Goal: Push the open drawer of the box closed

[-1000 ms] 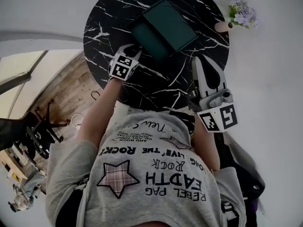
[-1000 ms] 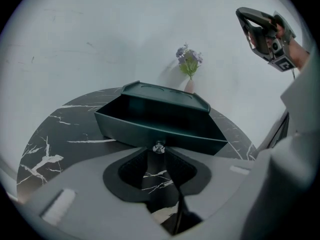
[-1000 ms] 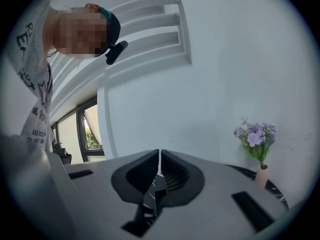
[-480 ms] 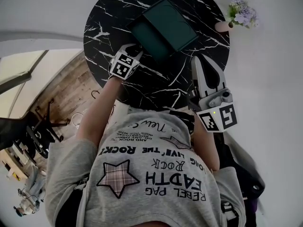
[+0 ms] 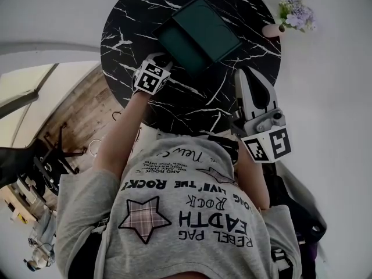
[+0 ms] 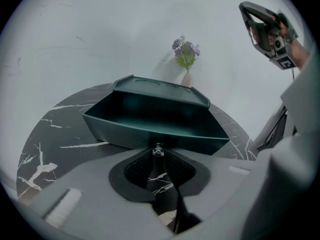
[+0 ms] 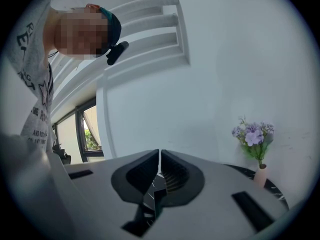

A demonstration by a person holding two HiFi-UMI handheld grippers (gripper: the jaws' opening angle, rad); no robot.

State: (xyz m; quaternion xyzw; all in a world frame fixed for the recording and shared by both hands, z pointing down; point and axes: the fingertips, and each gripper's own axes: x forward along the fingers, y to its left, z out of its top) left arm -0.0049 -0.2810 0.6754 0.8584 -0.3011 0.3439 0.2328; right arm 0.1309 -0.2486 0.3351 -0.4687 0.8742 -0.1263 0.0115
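Note:
A dark green box (image 5: pixel 209 31) lies on a round black marble table (image 5: pixel 131 28). Its drawer (image 5: pixel 176 48) stands pulled out toward me. In the left gripper view the drawer's front wall (image 6: pixel 150 134) fills the middle, with the box top (image 6: pixel 160 88) behind it. My left gripper (image 6: pixel 158 156) is at that front wall, jaws shut on the small metal knob (image 6: pixel 158 150). From above, the left gripper (image 5: pixel 160 63) meets the drawer's near-left end. My right gripper (image 5: pixel 249 77) is shut on nothing, raised over the table's near right edge, away from the box.
A small pink vase of purple flowers (image 5: pixel 292 19) stands at the table's far right rim, against a white wall. The same vase (image 6: pixel 186 59) shows behind the box. A wooden floor with chairs (image 5: pixel 52 156) lies to my left, below the table.
Almost nothing: in the head view the left gripper, box and table sit a few pixels higher and further left. The right gripper has not moved.

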